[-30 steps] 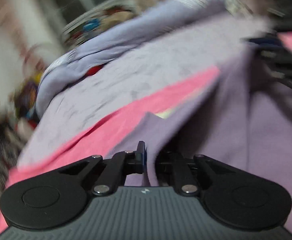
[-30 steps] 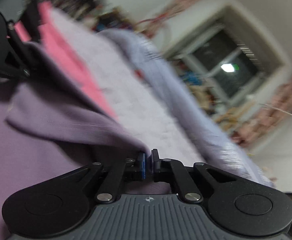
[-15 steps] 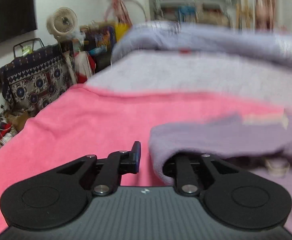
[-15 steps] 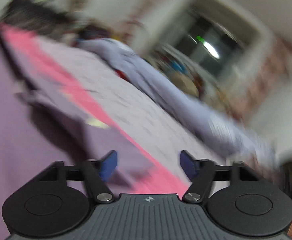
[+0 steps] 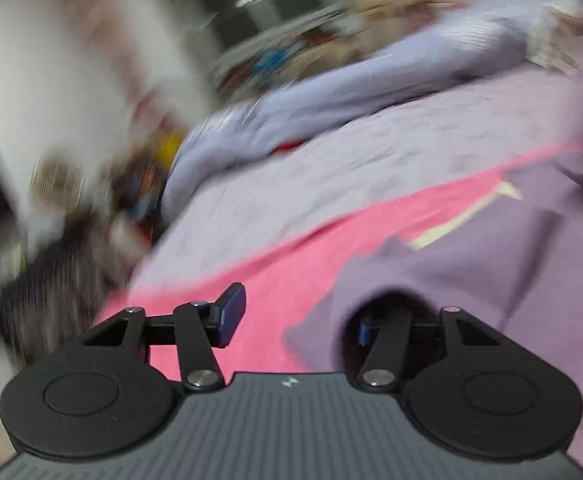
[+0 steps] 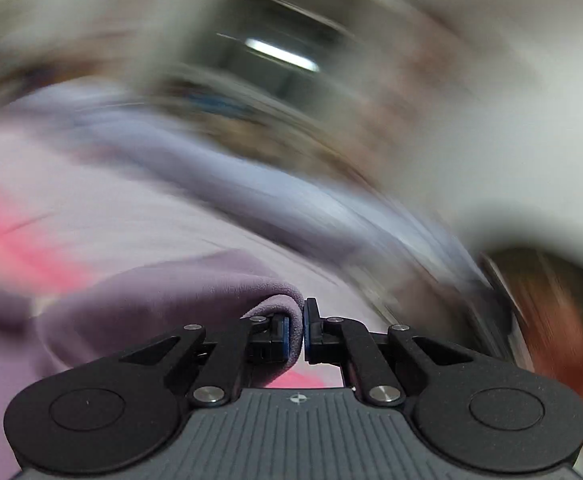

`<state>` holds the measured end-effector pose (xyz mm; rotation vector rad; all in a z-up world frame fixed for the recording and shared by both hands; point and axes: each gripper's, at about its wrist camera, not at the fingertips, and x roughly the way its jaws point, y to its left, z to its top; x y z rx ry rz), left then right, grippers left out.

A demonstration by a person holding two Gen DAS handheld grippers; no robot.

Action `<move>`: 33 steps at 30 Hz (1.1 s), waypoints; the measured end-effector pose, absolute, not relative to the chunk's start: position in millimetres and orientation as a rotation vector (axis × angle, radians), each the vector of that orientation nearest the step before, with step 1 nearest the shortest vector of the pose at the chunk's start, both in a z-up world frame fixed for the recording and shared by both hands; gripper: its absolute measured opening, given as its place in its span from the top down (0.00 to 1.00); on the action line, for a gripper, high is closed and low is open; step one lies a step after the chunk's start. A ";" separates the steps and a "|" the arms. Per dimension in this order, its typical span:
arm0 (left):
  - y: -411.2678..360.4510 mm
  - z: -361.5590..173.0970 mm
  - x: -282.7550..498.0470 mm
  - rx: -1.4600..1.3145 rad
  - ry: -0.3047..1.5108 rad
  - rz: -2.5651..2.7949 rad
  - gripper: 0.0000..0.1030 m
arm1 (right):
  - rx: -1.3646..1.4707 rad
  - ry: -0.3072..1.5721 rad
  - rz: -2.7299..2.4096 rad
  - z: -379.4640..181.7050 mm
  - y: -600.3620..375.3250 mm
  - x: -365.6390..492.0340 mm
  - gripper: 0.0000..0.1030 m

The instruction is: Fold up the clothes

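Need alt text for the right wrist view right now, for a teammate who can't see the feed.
The right gripper is shut on a folded edge of the purple garment, which bunches to the left of its fingers. Behind it lie a pink cloth and pale lilac bedding. The room beyond is smeared by motion blur.

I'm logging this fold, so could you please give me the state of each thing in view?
Left hand-held gripper: jaws opening, purple garment draped over one finger.
Right hand-held gripper: shut on purple garment.
Purple garment: rumpled, partly lying on pink cloth.
Pink cloth: spread flat.
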<state>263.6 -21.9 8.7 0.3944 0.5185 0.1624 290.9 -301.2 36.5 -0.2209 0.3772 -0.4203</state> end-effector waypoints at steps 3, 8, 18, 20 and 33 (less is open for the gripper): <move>7.6 1.8 257.6 0.306 0.576 0.273 0.42 | 0.005 0.572 -0.534 20.2 -386.0 279.8 0.76; -19.1 20.7 233.3 0.566 0.375 0.387 0.17 | -0.106 0.617 -0.495 -2.7 -389.7 217.0 0.29; 46.2 -12.5 248.2 0.092 0.729 0.490 0.17 | -0.091 0.427 -0.283 8.0 -366.9 174.1 0.26; 53.0 -24.8 246.9 0.079 0.718 0.466 0.17 | -0.155 0.397 -0.146 10.0 -330.5 184.6 0.22; 67.1 -34.6 235.4 -0.060 0.667 0.429 0.16 | -0.150 0.666 0.279 -41.0 -147.3 352.0 0.95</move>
